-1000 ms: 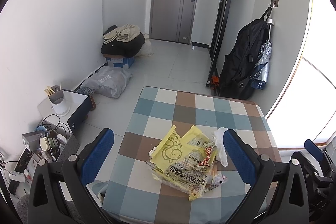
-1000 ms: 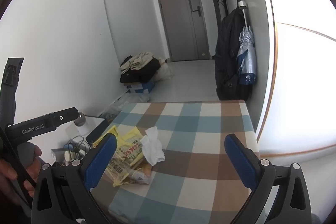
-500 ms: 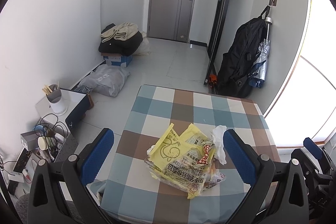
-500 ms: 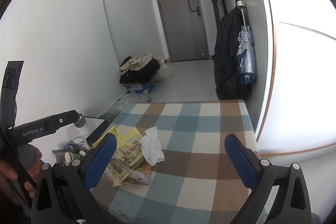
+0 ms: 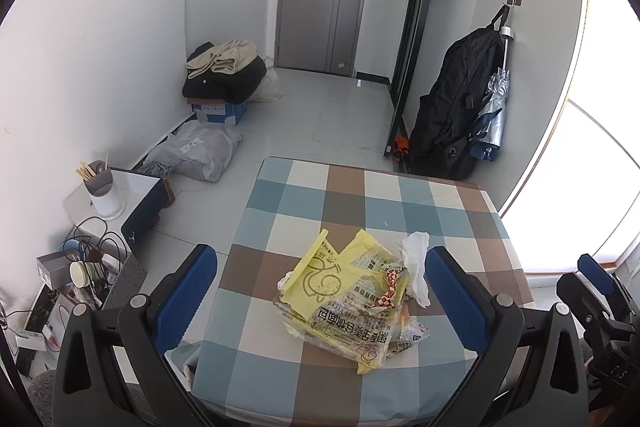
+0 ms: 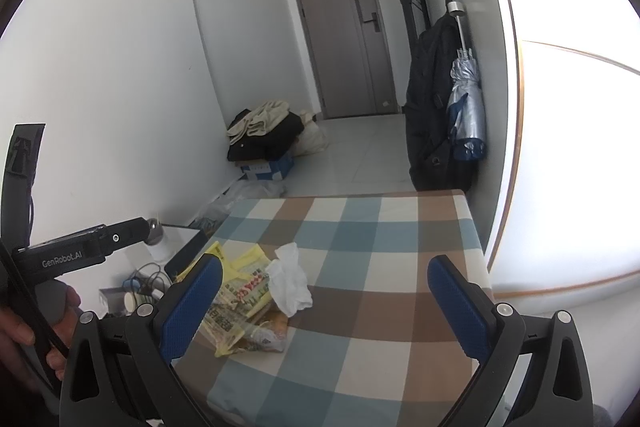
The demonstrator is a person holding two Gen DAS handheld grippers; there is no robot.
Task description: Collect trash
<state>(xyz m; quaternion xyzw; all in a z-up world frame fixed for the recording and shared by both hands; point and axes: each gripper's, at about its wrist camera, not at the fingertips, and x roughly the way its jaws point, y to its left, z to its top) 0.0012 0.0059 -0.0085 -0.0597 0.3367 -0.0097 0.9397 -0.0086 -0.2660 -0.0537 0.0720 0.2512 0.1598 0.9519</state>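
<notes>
Right now the left gripper (image 5: 320, 291) and the right gripper (image 6: 324, 301) both hang over the table (image 5: 372, 195) with their blue fingers (image 5: 186, 291) spread wide and nothing in them. Under them, near the front left of the checked cloth, lies a pile of yellow wrappers (image 5: 340, 291) with a white tissue (image 6: 289, 279) touching its right side. Both look light, thin and floppy, and the wrappers look slippery, so I think it is best to pinch a crumpled fold, not a flat part.

A table with a blue, brown and white checked cloth (image 5: 372, 203) holds crinkly yellow plastic wrappers (image 5: 344, 303) and a crumpled white tissue (image 5: 416, 267).
</notes>
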